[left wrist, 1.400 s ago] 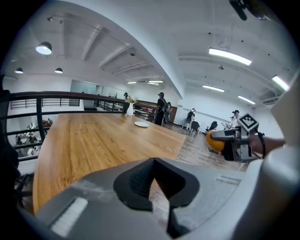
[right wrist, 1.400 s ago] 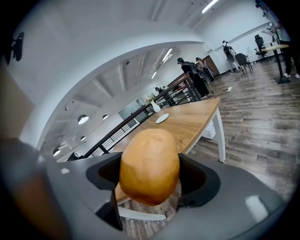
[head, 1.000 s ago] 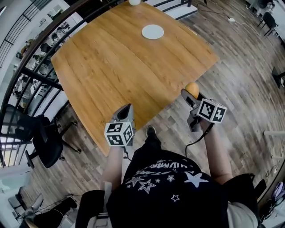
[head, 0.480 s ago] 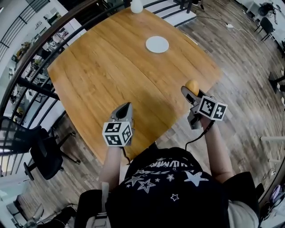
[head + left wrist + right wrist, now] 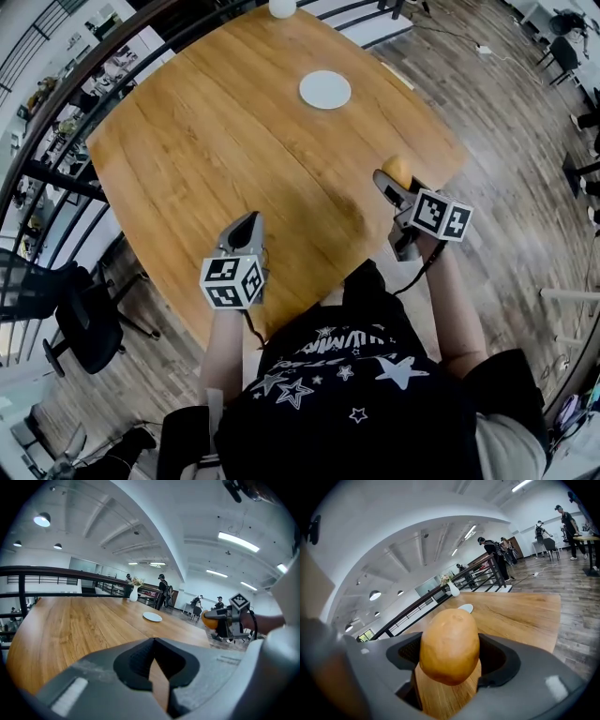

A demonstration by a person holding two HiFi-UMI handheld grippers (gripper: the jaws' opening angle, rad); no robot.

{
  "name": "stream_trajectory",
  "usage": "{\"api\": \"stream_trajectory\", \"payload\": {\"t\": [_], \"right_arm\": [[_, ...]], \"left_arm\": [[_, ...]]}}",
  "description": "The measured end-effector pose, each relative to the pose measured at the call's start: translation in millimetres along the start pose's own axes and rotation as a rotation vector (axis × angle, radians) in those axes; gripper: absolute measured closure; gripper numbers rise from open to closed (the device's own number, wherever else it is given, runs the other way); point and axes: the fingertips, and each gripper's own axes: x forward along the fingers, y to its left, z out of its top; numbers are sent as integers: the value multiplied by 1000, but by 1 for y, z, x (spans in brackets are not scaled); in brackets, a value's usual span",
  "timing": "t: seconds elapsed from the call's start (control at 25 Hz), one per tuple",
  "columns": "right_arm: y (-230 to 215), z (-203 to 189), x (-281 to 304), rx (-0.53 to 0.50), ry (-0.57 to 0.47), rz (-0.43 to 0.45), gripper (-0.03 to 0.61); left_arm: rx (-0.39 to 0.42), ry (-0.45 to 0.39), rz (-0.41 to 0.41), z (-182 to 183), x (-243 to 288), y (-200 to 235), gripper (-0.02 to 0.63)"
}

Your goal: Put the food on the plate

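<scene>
A brown potato (image 5: 449, 651) sits clamped between the jaws of my right gripper (image 5: 449, 654). In the head view that right gripper (image 5: 388, 184) holds the potato (image 5: 397, 170) over the table's near right edge. The small white plate (image 5: 324, 90) lies empty far across the wooden table (image 5: 234, 141), well ahead of both grippers. It shows too in the right gripper view as the plate (image 5: 465, 607) and in the left gripper view as the plate (image 5: 152, 617). My left gripper (image 5: 246, 228) hovers over the table's near edge, jaws together with nothing in them (image 5: 153, 641).
A white vase (image 5: 282, 7) stands at the table's far edge beyond the plate. A dark railing (image 5: 56, 131) runs along the table's left side, with a black office chair (image 5: 80, 314) below it. Wood floor lies to the right. People stand in the distance (image 5: 490, 550).
The person has stepped closer to the table. Both grippers have moved forward over its near edge, the right one still carrying the potato.
</scene>
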Motion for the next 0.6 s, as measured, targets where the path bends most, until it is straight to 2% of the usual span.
{"api": "stream_trajectory", "payload": {"t": [0.16,0.4,0.6], "right_arm": [[-8,23,28,-20,45,47,222],[-5,80,67,-73,57,136,222],[-14,99,103,-120,77,165,222]], "left_arm": [[-16,-43,64,15,3,-3,612],[-44,-74,191,36,6,-6,612],[-54,-83,262,47,22,1,612]]}}
